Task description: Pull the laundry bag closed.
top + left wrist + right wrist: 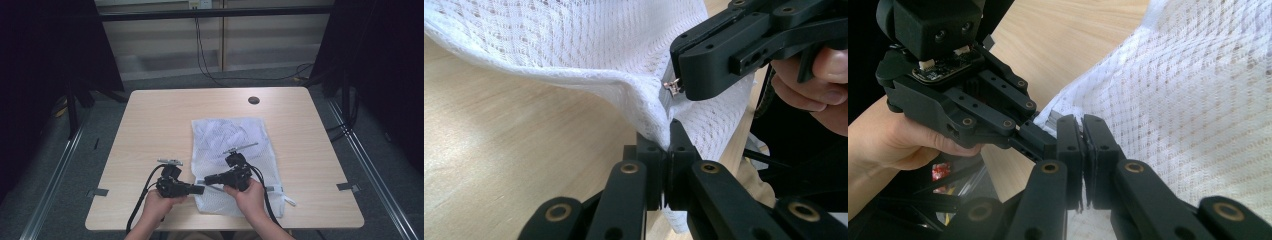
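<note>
Item: white mesh laundry bag [231,150], flat on a light wood table [150,130], near the front edge, right of centre; something pale bunched inside toward its far end, kind not discernible

Zip: along the near end of the bag; small metal zip pull [672,86] at the left corner of that end

Left gripper [200,189]: clenched on the bag's corner fabric just below the zip end, corner lifted slightly off the wood; in the left gripper view, jaws pressed together with mesh between them

Right gripper [208,178]: jaws drawn together at the zip pull, tip to tip with the left gripper; in the left gripper view, metal tab poking out at the jaw tips; true pinch on the tab likely but not certain

Done so far, by judgement: bag laid out, corner anchored, pull reached

Left to do, by judgement: whole run of the zip along the near end, pull sitting at its left stop; open or closed state of the teeth not readable

Other: dark round cap [254,100] near the far edge of the table, well apart from the bag
</note>
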Demonstrator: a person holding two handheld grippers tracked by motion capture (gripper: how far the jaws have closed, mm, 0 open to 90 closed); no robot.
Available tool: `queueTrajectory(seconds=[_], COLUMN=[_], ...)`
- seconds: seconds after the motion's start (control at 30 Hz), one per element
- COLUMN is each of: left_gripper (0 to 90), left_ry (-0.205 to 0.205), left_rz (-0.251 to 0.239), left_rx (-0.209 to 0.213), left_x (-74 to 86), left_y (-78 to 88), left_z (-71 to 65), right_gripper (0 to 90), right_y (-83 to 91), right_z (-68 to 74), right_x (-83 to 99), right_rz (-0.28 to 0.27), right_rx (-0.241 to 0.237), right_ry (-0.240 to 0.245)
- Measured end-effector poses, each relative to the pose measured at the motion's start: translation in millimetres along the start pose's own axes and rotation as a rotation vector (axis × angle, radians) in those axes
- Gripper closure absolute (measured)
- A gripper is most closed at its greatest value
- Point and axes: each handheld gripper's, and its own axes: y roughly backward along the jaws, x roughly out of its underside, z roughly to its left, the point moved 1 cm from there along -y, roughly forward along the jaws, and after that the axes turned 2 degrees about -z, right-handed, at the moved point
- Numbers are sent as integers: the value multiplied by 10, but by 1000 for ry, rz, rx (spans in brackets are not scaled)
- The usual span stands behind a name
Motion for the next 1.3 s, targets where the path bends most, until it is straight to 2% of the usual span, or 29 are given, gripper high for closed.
queueTrajectory(seconds=[0.07,0.1,0.17,0.43,0.63,0.67,1.3], left_gripper=[884,884,884,884,884,884,884], left_ry=[-1,-8,-6,-2,-3,-4,10], left_rz=[1,-1,-9,-6,-6,-5,-4], left_rx=[7,-11,-15,-8,-20,-6,-7], left_x=[-1,-5,-5,-5,-3,-2,1], left_y=[2,21,31,23,33,41,47], left_z=[2,8,13,9,10,18,17], right_gripper=[868,868,868,867,867,867,867], right_y=[1,11,21,74,85,92,145], right_z=[0,-5,-16,-57,-62,-73,-129], right_x=[0,0,0,11,20,19,47], right_rz=[0,0,-1,0,1,0,9], right_rx=[0,12,19,14,18,20,16], right_ry=[1,6,3,-3,-5,-7,-14])
